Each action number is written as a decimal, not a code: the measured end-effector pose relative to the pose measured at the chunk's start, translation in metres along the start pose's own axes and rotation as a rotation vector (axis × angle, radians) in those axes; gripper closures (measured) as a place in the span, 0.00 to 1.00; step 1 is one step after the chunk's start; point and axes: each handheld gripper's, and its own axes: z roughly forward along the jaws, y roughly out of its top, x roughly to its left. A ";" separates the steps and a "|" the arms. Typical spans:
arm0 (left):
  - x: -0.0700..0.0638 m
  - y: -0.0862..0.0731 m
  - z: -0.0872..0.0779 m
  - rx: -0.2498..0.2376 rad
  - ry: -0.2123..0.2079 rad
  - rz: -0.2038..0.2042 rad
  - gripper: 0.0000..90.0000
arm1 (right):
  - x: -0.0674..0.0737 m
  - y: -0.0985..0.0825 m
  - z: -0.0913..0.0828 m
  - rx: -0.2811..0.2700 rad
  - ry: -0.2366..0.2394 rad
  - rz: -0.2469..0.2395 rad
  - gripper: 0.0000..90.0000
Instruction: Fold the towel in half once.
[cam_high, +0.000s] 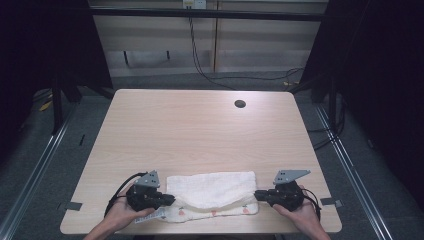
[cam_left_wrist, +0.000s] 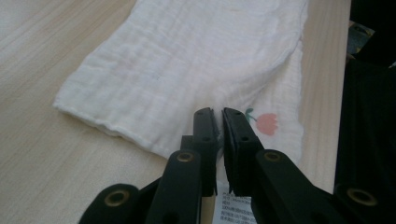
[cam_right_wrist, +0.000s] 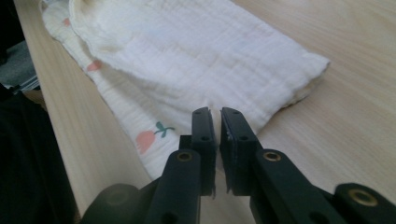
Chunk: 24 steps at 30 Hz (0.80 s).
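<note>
Both hands at near edge of surface (cam_high: 200, 125) | left gripper (cam_high: 167, 200) fingers narrow, slim gap, cloth (cam_high: 212, 192) edge between them, grip uncertain | right gripper (cam_high: 260, 194) fingers likewise at cloth's other end | cloth folded, along near edge, between grippers

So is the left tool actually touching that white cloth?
Touching. In the left gripper view, the left tool has a fold of the white cloth between its nearly closed jaws.

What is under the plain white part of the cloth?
Under the plain white top layer lies a printed layer with small pink fruit, peeking out along the near edge. How far that print runs beneath is covered.
</note>
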 end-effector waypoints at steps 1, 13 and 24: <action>0.000 0.000 -0.003 -0.011 -0.001 -0.003 0.92 | 0.000 0.000 0.000 -0.008 0.014 0.013 0.90; 0.008 0.005 -0.025 -0.115 0.016 -0.036 0.80 | 0.011 0.010 -0.012 -0.097 -0.007 0.003 0.68; 0.027 0.014 -0.010 -0.043 0.087 -0.051 0.79 | 0.020 0.028 0.016 -0.060 0.023 -0.036 0.64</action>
